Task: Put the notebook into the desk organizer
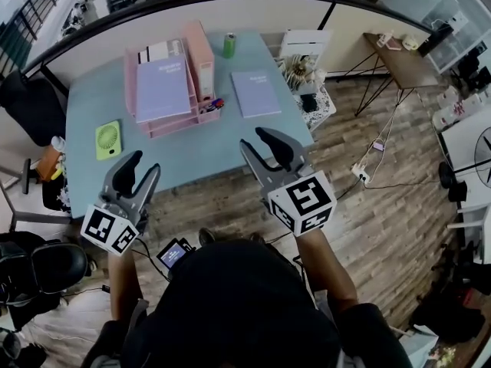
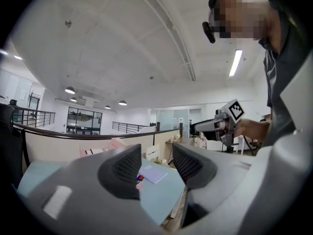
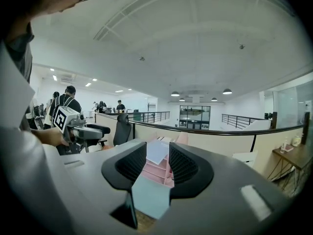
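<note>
A lavender notebook (image 1: 256, 93) lies flat on the blue table (image 1: 192, 150), right of the pink desk organizer (image 1: 201, 60). A second lavender notebook (image 1: 163, 89) rests on the organizer's top tray. My left gripper (image 1: 146, 163) hovers over the table's near edge, open and empty. My right gripper (image 1: 255, 139) hangs over the near edge further right, also open and empty. In the left gripper view the loose notebook (image 2: 153, 174) shows between the open jaws, far off. In the right gripper view the organizer (image 3: 159, 171) and its notebook (image 3: 157, 152) show between the open jaws.
A green can (image 1: 229, 44) stands behind the organizer, and a green hand fan (image 1: 108, 139) lies at the table's left. A white cart (image 1: 307, 79) adjoins the table's right end. A black office chair (image 1: 34, 106) sits left, with a power strip (image 1: 360, 173) and cables on the floor right.
</note>
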Available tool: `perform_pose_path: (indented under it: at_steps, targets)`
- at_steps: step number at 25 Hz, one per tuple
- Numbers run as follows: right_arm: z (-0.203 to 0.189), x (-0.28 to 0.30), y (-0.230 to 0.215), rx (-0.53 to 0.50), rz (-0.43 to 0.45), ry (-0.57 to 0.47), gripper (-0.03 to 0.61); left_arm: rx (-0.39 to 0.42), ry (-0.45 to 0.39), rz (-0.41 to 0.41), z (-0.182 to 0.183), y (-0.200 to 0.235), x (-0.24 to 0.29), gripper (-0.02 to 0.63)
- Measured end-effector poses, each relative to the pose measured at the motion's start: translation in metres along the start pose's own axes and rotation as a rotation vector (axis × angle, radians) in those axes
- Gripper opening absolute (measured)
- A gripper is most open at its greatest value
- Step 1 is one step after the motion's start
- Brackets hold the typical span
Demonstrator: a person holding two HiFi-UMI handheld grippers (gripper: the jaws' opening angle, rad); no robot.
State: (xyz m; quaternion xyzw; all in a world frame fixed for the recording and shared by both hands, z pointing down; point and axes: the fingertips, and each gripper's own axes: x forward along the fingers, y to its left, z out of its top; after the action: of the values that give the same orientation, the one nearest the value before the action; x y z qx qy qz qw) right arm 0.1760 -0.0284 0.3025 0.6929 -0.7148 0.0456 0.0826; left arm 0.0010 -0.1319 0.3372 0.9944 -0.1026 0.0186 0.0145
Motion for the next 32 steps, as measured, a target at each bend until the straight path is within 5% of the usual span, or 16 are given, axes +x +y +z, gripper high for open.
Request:
perform_pose_path:
  at_steps: [12, 32]
  targets:
    - [0.003, 0.04, 0.032, -0.018, -0.017, 0.043, 0.126, -0.032, -0.034, -0.02, -0.005, 0.043, -0.023, 0.215]
    - [-0.009, 0.101, 0.017, 0.03, 0.124, 0.057, 0.126, -0.076, 0.015, 0.133, -0.02, 0.084, -0.01, 0.215]
